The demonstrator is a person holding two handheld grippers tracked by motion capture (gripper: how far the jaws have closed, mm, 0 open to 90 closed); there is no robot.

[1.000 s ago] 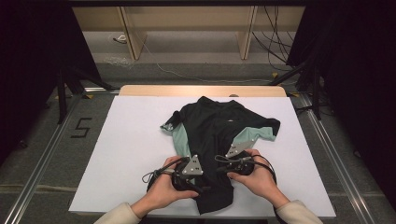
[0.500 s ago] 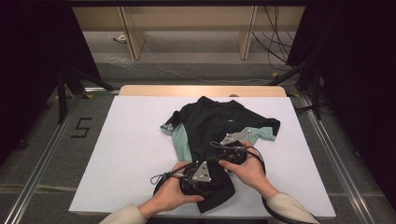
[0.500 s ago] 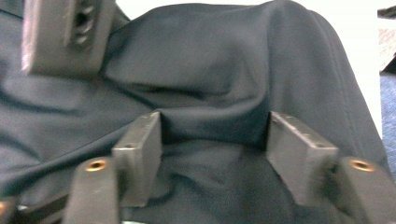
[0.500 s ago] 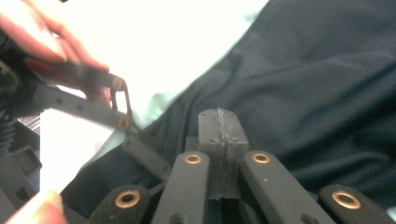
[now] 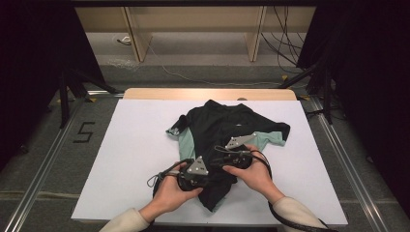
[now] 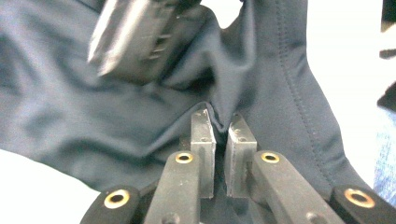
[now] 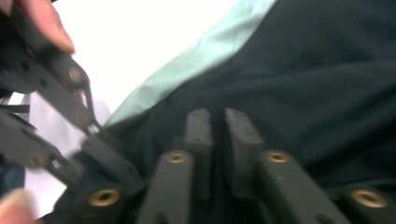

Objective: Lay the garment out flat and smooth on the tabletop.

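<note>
One legible marking is found: the numeral "5" (image 5: 83, 132), in dark strokes on the grey floor to the left of the white table (image 5: 135, 159), seen in the high view. A small pale mark (image 5: 237, 124) sits on the chest of the dark shirt (image 5: 217, 128), too small to read. The two gripper views present no readable text, label or brand.

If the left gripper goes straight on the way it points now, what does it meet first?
The dark shirt: the left gripper already pinches a fold of it. Just beyond that fold stands the right gripper, probably next, though depth is unclear.
</note>
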